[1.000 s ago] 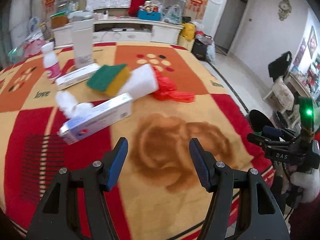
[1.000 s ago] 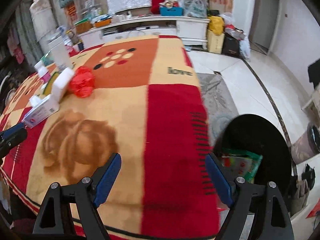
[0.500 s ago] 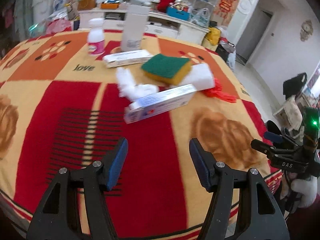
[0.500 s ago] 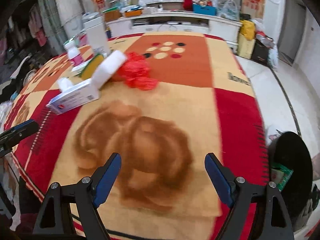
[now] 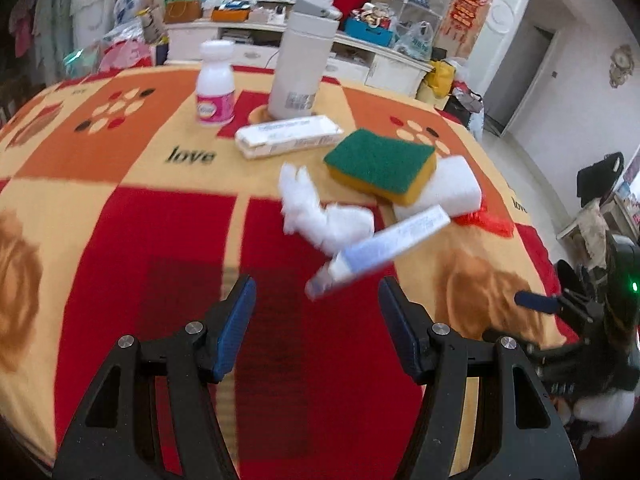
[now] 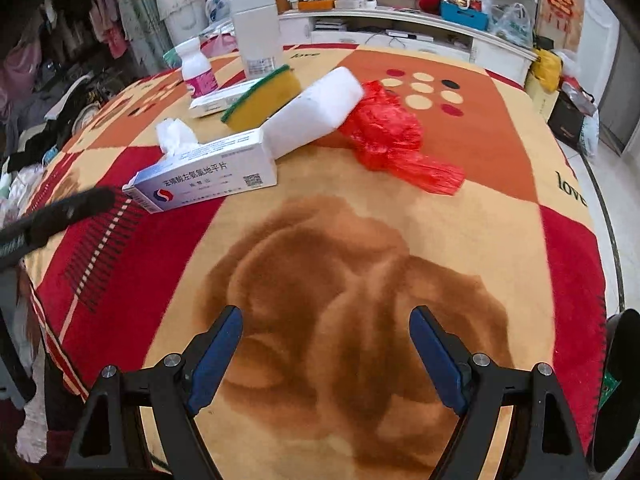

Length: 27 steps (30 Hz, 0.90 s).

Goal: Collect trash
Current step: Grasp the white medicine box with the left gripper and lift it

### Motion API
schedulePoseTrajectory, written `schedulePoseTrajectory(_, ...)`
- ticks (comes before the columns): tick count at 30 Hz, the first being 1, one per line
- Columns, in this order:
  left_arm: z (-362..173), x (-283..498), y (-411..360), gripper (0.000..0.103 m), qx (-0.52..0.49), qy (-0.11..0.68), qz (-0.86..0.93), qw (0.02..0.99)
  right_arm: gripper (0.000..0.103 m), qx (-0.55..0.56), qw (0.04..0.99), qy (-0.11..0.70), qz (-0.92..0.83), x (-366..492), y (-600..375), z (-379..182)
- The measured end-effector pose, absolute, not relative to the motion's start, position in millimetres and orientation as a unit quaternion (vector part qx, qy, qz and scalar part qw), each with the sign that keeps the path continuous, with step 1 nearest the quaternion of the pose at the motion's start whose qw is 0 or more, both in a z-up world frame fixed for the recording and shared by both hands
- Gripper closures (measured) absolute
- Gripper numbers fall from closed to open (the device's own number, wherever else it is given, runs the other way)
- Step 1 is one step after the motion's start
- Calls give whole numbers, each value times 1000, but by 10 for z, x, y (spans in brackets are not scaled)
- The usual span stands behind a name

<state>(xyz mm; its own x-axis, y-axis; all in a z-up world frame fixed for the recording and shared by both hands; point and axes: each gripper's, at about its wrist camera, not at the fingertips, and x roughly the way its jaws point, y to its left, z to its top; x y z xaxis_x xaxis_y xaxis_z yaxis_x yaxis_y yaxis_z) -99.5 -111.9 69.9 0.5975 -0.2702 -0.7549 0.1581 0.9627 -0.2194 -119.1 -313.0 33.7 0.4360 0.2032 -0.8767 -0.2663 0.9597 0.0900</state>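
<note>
Right wrist view: right tongs [image 6: 326, 354] open, empty, above blanket [image 6: 400, 220]; medicine box [image 6: 204, 172] beyond; crumpled tissue [image 6: 176, 136] behind box. Left tongs [image 5: 314, 330] open, empty.

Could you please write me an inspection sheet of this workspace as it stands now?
Surface: table under a patterned red, orange and yellow cloth.
Job's things: crumpled white tissue; red plastic bag; medicine box lying against the tissue.
Clutter: green and yellow sponge resting on a white block; long white box; pink-labelled bottle; tall white canister.
Grippers: left gripper open, empty; right gripper open, empty, over bare cloth.
Cables: nothing seen.
Surroundings: cluttered white cabinet; dark bin beside the table.
</note>
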Motion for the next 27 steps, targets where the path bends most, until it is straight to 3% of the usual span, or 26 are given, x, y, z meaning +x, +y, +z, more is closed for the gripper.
schedulePoseTrajectory(8, 572, -715, -1459, 41, -14, 436, -156, 886, 19, -38, 839, 526, 133, -1174, -3101, 229)
schedulePoseTrajectory(11, 530, -687, -1512, 61, -14, 445, -176, 878, 19, -44, 838, 528, 132, -1174, -3089, 228)
schedulePoseTrajectory(16, 544, -695, -1448, 72, -36, 462, -192, 865, 5, -60, 830, 536, 144, -1158, -3012, 181)
schedulePoseTrajectory(20, 644, -796, -1258, 82, -71, 479, -197, 852, 9, -66, 829, 536, 146, -1164, -2967, 195)
schedulePoseTrajectory(22, 674, -880, -1030, 83, -108, 495, -194, 840, 15, -50, 831, 533, 152, -1155, -2999, 242)
schedulePoseTrajectory(27, 607, -1143, -564, 82, -154, 522, -168, 822, 16, -48, 835, 518, 178, -1108, -2868, 409)
